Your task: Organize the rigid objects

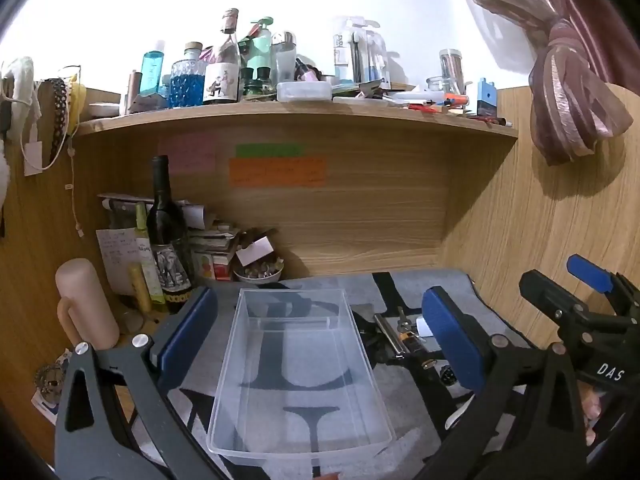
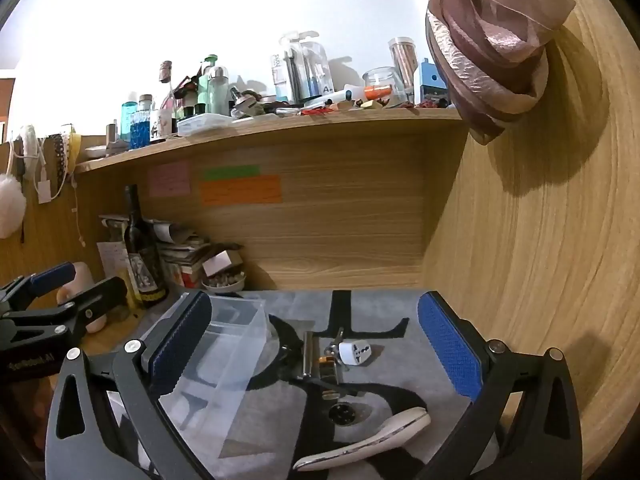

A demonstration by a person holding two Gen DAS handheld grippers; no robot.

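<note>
A clear plastic bin (image 1: pixel 300 376) stands empty on a grey mat (image 2: pixel 380 312) with black letters. My left gripper (image 1: pixel 320 336) is open, its blue pads on either side of the bin's far end and apart from its walls. My right gripper (image 2: pixel 314 346) is open above a cluster of small items right of the bin (image 2: pixel 224 372): a white plug adapter (image 2: pixel 356 352), a metal cylinder (image 2: pixel 308 354), keys (image 2: pixel 334 344), a round black piece (image 2: pixel 342 414) and a long white curved piece (image 2: pixel 372 436). Each view shows the other gripper at its edge (image 1: pixel 572 284) (image 2: pixel 78 282).
A dark wine bottle (image 1: pixel 164 236), a pink mug (image 1: pixel 84 300), stacked papers and a small bowl (image 1: pixel 258 274) crowd the back left corner. A cluttered wooden shelf (image 1: pixel 296 114) runs overhead. A wooden side wall (image 2: pixel 520 280) and a tied curtain (image 1: pixel 568 92) close the right.
</note>
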